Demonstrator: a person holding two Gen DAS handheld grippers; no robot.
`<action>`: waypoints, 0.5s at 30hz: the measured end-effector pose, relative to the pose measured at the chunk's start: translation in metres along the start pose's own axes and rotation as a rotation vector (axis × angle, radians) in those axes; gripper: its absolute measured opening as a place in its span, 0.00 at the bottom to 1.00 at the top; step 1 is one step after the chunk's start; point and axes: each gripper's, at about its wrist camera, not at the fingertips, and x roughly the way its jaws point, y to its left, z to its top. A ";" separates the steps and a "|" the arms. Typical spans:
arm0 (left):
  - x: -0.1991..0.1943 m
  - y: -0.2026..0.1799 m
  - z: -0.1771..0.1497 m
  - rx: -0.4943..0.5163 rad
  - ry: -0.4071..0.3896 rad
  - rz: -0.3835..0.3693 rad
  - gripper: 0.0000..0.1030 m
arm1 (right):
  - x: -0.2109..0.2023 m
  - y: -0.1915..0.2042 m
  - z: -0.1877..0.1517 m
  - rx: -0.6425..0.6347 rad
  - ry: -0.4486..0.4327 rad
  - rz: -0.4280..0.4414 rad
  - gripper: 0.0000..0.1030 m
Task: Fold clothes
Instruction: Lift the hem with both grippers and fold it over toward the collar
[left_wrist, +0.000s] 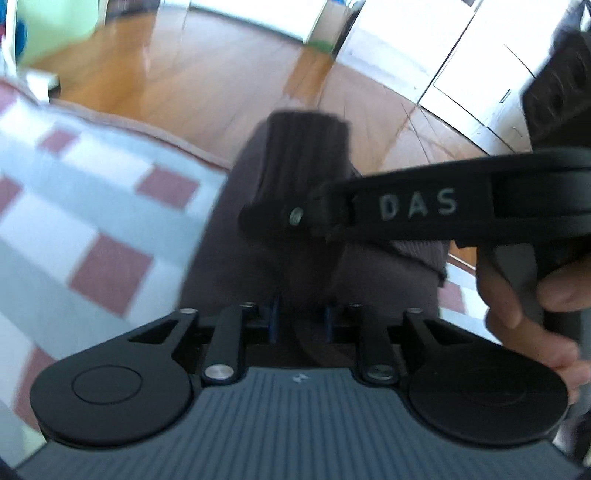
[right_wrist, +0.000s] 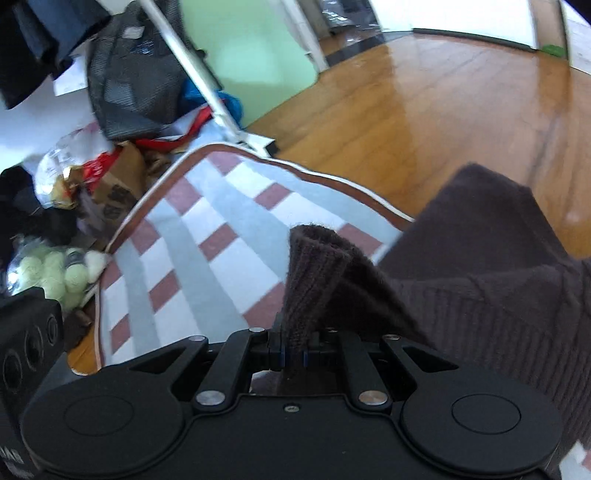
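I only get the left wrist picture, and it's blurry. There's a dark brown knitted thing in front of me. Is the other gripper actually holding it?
Observer: Yes. In the right wrist view the right gripper is shut on a ribbed edge of the brown sweater, and that edge stands up between its fingers.
Operator: What's at the far corner of that checked mat?
Observer: The foot of a slanted metal pole sits at the corner of the checked mat.
Operator: Anything else over there?
Observer: Clutter on the floor: a dark mesh bag and a clear bag of pale green balls.
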 end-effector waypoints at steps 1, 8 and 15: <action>0.002 0.001 0.002 0.003 0.003 0.032 0.29 | 0.002 0.001 0.003 -0.005 0.016 0.017 0.11; 0.020 0.036 -0.002 -0.168 0.090 0.057 0.21 | -0.034 -0.014 -0.034 0.147 -0.070 -0.038 0.18; 0.030 0.041 0.003 -0.204 0.101 0.069 0.19 | -0.046 -0.012 -0.098 0.034 0.022 -0.258 0.20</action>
